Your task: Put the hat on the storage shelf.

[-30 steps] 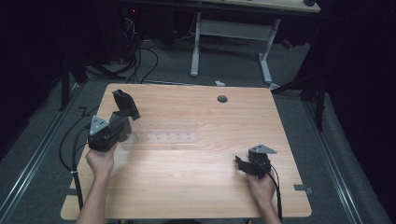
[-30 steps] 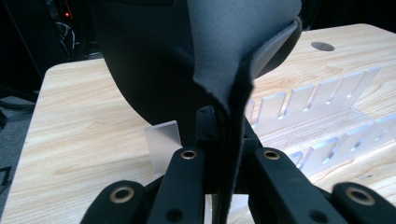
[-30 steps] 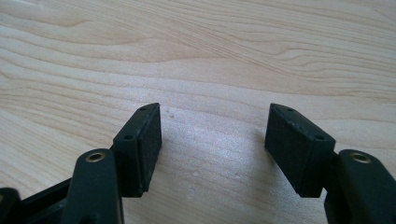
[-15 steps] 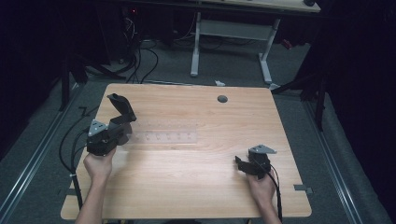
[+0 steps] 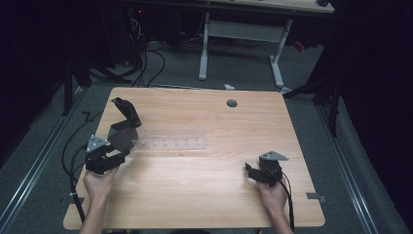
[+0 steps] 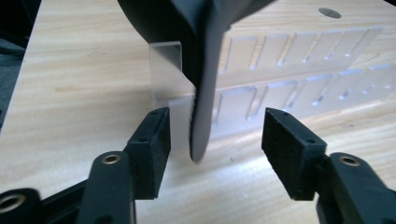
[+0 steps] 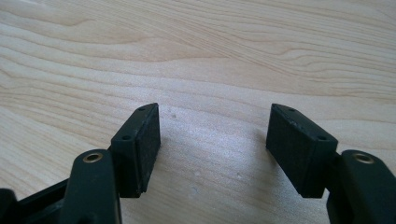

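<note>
While the left gripper's (image 6: 212,135) fingers have just been opening, a black sole (image 6: 205,112) hangs between them — clear rack (image 6: 299,88) behind; right gripper (image 7: 212,147) open, empty.

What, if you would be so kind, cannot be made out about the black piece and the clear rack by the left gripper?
- Black piece: left gripper view, top edge cuts it off; its shape stays unclear.
- Clear rack: high view, too faint to count slots; the black piece covers its left end.
- Left gripper: jaws just opened; pads clear of the piece.
</note>
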The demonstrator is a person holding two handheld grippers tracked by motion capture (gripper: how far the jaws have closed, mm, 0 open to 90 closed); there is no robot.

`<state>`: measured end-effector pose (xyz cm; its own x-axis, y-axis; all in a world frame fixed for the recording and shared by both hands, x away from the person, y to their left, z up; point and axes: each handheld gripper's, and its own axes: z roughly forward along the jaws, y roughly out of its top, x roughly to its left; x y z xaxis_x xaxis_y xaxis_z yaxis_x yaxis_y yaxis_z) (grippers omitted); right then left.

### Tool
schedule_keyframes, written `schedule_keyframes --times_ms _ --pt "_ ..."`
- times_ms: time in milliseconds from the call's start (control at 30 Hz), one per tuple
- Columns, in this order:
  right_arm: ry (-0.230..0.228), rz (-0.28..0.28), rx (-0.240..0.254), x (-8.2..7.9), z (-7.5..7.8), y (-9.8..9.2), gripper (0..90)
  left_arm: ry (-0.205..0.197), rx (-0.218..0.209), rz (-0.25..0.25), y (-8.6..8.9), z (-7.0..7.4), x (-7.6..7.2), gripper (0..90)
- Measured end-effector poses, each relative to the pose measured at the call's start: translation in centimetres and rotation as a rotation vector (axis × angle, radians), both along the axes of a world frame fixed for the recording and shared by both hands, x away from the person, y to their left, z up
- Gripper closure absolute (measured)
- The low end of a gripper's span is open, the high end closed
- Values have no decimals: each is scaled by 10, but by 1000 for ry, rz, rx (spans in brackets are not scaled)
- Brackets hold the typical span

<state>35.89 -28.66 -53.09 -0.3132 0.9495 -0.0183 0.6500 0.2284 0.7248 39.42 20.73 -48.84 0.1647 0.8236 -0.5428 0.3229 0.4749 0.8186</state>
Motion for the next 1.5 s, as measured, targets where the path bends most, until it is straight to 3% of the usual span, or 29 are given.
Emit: schedule_keyframes --times_ms 167,333,567,967,1233,1500 --pt "-1 1 -1 0 0 0 355 9 -23 2 -2 -5 -13 396" --pt "-1 2 -1 0 0 0 355 16 -20 -21 -8 -9 -24 394" --pt "-1 2 -2 0 0 0 355 28 -23 -79 -30 -16 -35 391" --pt "-1 3 -1 0 0 0 355 55 72 -204 -82 -33 -37 379" --pt "-1 6 0 0 0 0 354 69 91 -226 -100 -40 -32 378" --pt "0 6 1 0 0 0 353 72 166 -220 -112 -51 -27 376"
